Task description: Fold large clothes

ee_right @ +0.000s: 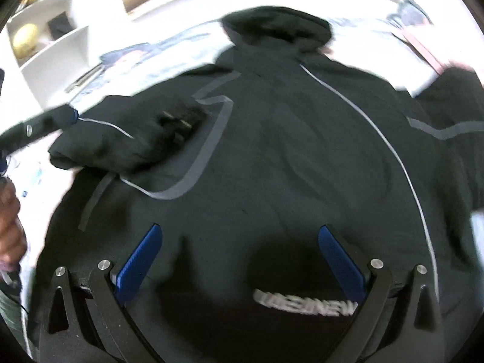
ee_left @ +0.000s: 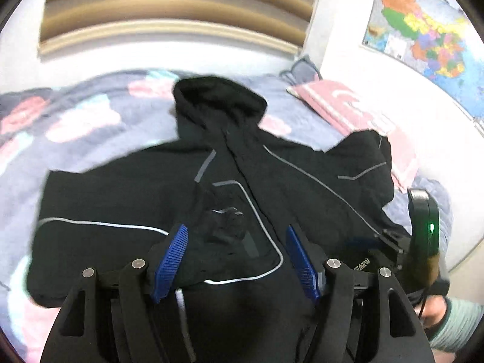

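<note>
Only the left wrist view shows the map (ee_left: 423,30) beyond the jacket (ee_left: 151,196).

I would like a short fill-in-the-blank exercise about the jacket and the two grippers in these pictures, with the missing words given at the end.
1. The jacket lying on the bed is ____ in colour.
2. The fingers of the left gripper have ____ pads.
3. Both the left gripper and the right gripper are ____, holding nothing.
4. On the wall hangs a colourful ____.

Missing words: black; blue; open; map
</note>
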Tool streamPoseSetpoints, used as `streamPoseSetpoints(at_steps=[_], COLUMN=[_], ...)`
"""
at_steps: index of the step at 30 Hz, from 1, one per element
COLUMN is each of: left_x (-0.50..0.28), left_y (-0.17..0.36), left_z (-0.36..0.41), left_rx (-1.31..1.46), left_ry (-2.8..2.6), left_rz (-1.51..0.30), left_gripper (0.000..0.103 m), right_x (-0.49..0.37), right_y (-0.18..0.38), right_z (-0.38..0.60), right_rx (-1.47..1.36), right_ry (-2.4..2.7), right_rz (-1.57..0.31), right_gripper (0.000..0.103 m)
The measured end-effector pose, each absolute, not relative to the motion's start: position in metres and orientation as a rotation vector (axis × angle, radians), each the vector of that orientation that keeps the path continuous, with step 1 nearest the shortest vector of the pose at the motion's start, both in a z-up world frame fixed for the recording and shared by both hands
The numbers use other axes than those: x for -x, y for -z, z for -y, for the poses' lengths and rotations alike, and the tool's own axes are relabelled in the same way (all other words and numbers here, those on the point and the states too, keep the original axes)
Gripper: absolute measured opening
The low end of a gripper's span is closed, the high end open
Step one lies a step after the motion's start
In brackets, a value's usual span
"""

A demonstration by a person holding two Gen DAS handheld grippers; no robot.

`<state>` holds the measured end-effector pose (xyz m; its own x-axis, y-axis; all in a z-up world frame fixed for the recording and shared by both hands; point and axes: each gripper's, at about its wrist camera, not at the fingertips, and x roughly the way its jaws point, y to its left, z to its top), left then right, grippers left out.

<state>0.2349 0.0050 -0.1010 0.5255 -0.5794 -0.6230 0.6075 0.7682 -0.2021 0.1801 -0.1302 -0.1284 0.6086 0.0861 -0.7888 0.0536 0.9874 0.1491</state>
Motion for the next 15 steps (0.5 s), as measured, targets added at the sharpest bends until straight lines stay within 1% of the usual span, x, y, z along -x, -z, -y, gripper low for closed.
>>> streamPoseSetpoints(at_steps=[2,5,6,7,11,12,13,14,15], left_x=[-0.233,-0.228,-0.226,-0.225,-0.223,-0.226,-0.228,-0.231,-0.233], left_y=[0.093,0.089,0.088,0.089,0.088,0.09,0.09,0.092,0.093], left_z=[-0.021,-0.044,-0.053,-0.059,-0.091,-0.096,-0.102,-0.108,-0.112], left_rx=[-0.03,-0.021,-0.023,-0.028,-0.025,-0.018,-0.009,0.002,0.012], left_ry=[0.676,0.616,0.596,0.58,0.521,0.508,0.495,0.479,0.462], left_rz=[-0.708,-0.698,-0.696,-0.692,-0.697,-0.7,-0.706,-0.714,-0.72], left_gripper=[0.069,0.069,0.069,0.069,0.069,0.069,0.069,0.069,0.069], right_x=[-0.2,-0.233,-0.249,-0.26,-0.297,-0.305,-0.313,-0.318,-0.324], right_y=[0.115,0.112,0.116,0.12,0.142,0.148,0.154,0.157,0.159], right_z=[0.113,0.096,0.092,0.089,0.092,0.093,0.093,0.092,0.089], right_rx=[-0.127,-0.145,-0.177,-0.21,-0.375,-0.413,-0.455,-0.478,-0.461], right_ry=[-0.054,-0.096,-0.11,-0.118,-0.095,-0.092,-0.116,-0.148,-0.158], right_rz=[-0.902,-0.911,-0.933,-0.956,-1.023,-1.032,-1.038,-1.045,-1.063], right_gripper=[0.103,0.102,0.097,0.093,0.092,0.09,0.08,0.065,0.035])
